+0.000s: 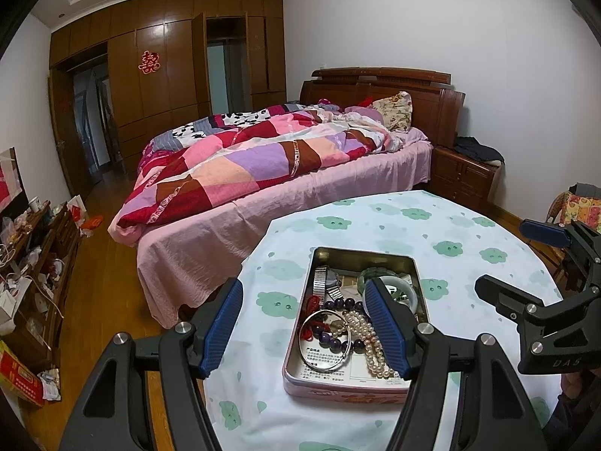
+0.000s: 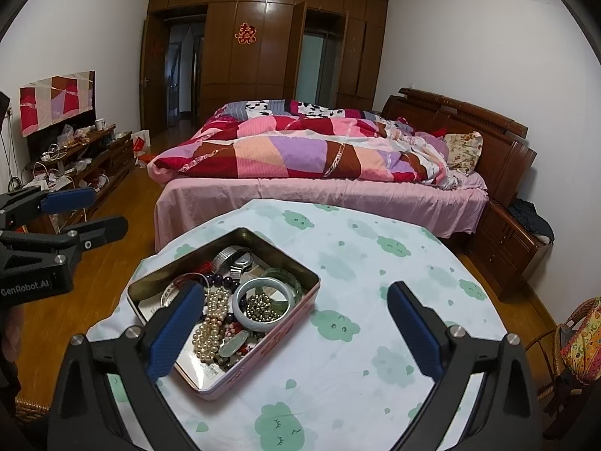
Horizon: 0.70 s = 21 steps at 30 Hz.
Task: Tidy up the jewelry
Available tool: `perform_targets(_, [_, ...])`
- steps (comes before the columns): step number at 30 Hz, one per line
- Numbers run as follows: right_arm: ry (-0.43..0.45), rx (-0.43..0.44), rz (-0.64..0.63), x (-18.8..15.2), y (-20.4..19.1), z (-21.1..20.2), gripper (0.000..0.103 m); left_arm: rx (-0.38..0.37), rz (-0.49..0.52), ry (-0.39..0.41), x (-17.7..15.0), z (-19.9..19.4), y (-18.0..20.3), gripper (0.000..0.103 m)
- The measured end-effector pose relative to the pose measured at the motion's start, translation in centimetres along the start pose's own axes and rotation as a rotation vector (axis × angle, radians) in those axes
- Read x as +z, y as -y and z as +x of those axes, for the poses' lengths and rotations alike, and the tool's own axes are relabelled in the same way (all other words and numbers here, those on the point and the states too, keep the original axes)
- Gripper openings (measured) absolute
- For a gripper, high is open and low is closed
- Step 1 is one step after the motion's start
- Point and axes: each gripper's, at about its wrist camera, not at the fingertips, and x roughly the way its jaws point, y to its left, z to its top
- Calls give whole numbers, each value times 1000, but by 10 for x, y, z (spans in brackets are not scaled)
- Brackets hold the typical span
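Tin (image 1: pixel 420 274) of jewelry on table (image 1: pixel 469 225) | left hand-held gripper (image 1: pixel 304 323) spread (empty) | right hand-held gripper (image 2: pixel 296 327) spread

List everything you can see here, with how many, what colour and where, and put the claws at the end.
tin: one, pink outside, on the table, lid off
watch: one, silver, far end of the tin
pearls: one strand, cream, in the tin
silver bangle: one, near end of the tin
pale bangle: one, whitish green, in the tin
purple beads: one string, in the tin
table: one, round, white cloth with green clouds
bed: one, pink sheet, patchwork quilt, behind the table
wardrobe: one, dark wood, far wall
nightstand: one, dark wood, beside the bed
left claw: blue pads, open over the tin
right claw: blue pads, open at the tin's edge
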Motion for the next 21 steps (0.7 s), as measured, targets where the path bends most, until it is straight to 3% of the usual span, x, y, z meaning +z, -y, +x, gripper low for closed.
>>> perform_targets(21, [-6, 0, -1, -3, -2, 0, 100, 6, -25, -37, -4, 10, 0, 68])
